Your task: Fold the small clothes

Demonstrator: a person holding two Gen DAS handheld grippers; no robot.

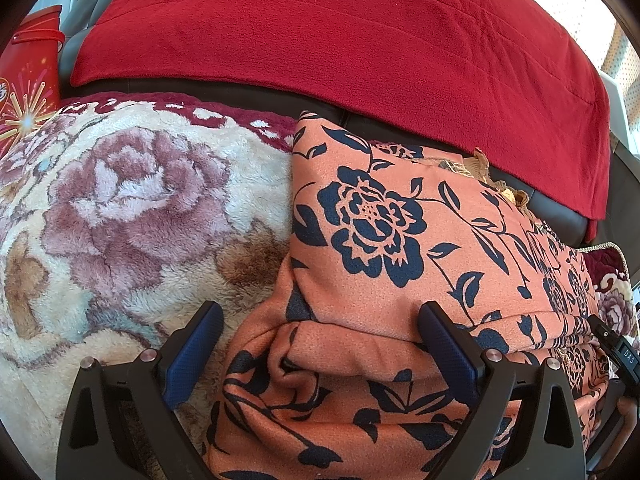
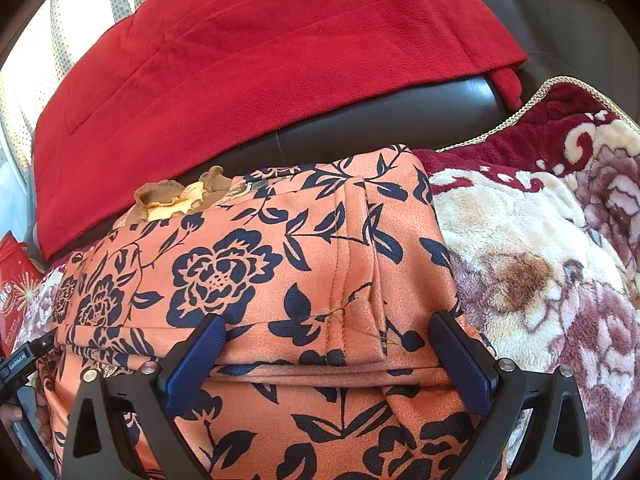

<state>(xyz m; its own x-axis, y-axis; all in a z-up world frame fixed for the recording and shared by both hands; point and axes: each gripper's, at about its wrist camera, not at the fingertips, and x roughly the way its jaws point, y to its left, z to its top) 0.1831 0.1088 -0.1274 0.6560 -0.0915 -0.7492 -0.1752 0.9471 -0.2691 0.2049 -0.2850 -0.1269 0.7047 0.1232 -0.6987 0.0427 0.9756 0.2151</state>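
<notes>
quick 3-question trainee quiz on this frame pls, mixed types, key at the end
1. True or false: both the left gripper and the right gripper have their jaws spread wide over the orange floral garment.
2. What lies directly under the garment? A) bare wooden table B) plush floral blanket C) tiled floor
3. Fill in: the plain cloth draped over the dark leather sofa behind the garment is ____ in colour.

Key: 1 true. 2 B. 3 red; it is the red fleece cloth.
</notes>
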